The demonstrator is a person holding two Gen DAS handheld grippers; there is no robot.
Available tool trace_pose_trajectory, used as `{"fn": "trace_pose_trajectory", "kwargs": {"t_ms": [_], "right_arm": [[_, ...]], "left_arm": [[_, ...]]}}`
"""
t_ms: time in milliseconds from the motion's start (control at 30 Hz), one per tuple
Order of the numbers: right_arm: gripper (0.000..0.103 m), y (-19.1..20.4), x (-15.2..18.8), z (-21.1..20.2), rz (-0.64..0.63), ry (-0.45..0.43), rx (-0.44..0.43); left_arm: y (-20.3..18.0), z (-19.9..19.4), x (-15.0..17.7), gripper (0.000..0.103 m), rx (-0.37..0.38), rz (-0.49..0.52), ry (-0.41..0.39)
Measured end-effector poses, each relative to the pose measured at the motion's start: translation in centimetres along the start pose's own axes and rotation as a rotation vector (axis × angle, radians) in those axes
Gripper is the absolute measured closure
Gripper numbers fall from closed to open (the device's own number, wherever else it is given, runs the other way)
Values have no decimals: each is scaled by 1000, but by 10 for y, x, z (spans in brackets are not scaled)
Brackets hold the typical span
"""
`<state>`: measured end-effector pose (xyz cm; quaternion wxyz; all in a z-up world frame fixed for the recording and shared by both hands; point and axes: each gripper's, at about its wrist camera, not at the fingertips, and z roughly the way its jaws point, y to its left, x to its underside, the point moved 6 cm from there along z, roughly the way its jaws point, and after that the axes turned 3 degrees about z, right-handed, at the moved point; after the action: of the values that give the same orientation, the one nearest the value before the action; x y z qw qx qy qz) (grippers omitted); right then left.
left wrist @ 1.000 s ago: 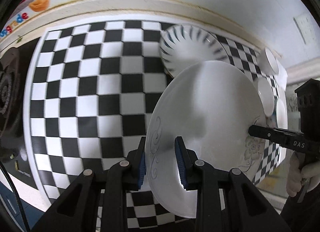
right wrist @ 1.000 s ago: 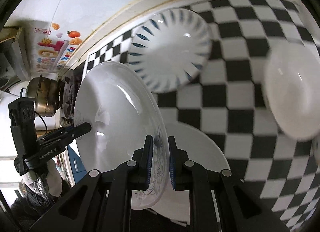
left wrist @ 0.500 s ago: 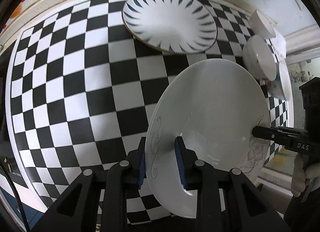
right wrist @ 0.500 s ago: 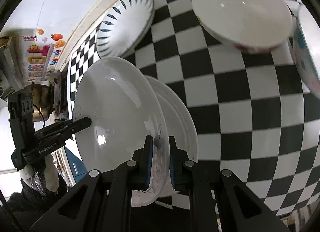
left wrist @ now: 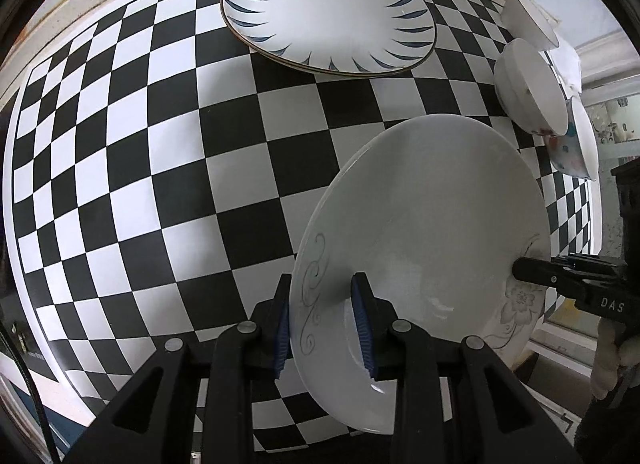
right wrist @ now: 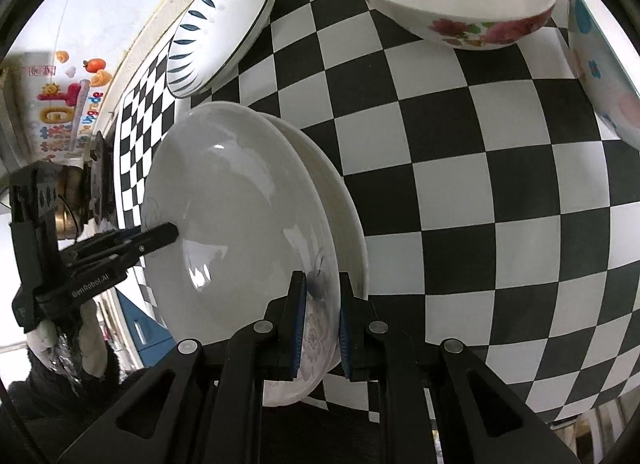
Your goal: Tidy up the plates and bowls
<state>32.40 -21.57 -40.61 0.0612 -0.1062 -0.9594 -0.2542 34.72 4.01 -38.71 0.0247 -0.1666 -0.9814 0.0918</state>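
Two grippers, left gripper (left wrist: 322,320) and right gripper (right wrist: 320,320), clench opposite rims of the white floral plate (right wrist: 236,224), poised over the white plate (right wrist: 340,216) at 6 o'clock on the checkered counter (left wrist: 140,184). Stacking step; next: lower level, release.

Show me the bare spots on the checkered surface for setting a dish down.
Widest free patch: the checkered surface left of the held white plate and below the blue-leaf plate. Crowded: the right edge, where the bowls line up.
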Motion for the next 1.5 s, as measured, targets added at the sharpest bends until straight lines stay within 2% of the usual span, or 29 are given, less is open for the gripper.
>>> {"fn": "trace_pose_trajectory", "kwargs": {"t_ms": [333,500,767,1067,1133,1200,1300,1433,1500], "right_arm": [[86,1,-2,5,14,13,39],[84,6,-3,8,13,29,66],[72,13,-5,4,34,45,86],[70,20,-8,-3,-38,61,179],[65,19,-8,-3,-52,65,217],[64,17,-7,-5,-69,61,255],[64,17,-10,-17,-53,51,235],[63,31,-31,-45,-37,-35,197],[63,48,-53,-58,-39,-85,150]], "left_arm": [[-10,23,8,77,-28,7,46],[-11,23,7,77,-30,2,38],[-8,19,9,77,-18,-11,28],[5,10,10,77,1,-28,23],[8,3,9,77,4,-33,17],[13,-8,6,77,3,-45,-6],[20,-26,-2,77,-2,-65,-45],[37,-51,-30,76,15,-109,-107],[50,-58,-50,70,28,-134,-112]]}}
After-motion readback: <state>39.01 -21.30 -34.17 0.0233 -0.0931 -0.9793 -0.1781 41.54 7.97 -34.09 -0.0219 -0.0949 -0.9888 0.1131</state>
